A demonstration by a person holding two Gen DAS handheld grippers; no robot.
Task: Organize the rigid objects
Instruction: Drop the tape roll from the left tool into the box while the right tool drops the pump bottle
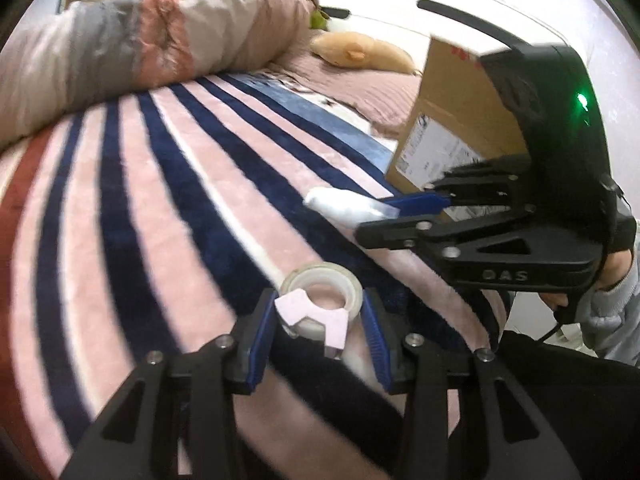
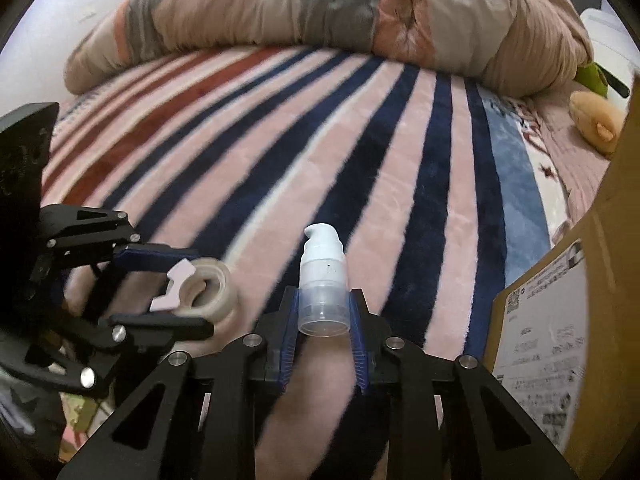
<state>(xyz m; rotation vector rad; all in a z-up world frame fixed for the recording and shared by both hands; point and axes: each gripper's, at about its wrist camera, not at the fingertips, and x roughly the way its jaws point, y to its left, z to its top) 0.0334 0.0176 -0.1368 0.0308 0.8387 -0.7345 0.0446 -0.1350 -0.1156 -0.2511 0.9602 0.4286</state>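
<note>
Two claws: left (image 1: 320,320) clasping tape roll (image 1: 324,290), right (image 2: 324,320) clasping pump bottle (image 2: 323,276).

There are two tools. The left tool (image 1: 320,320) sits at 6 o'clock in the left wrist view, and the right tool (image 2: 323,322) sits at 6 o'clock in the right wrist view.

There is one roll of clear tape (image 1: 320,294), with one pale paper tab on it.

There is one small white pump bottle (image 2: 323,280).

There is one brown cardboard box (image 1: 448,120), at 2 o'clock in the left wrist view.

There is one bed, with one striped blanket (image 2: 280,140) on it and one big puffy quilt (image 2: 320,12) at 12 o'clock.

There is one tan plush toy (image 1: 360,54) and one green plush toy (image 2: 592,76).
</note>
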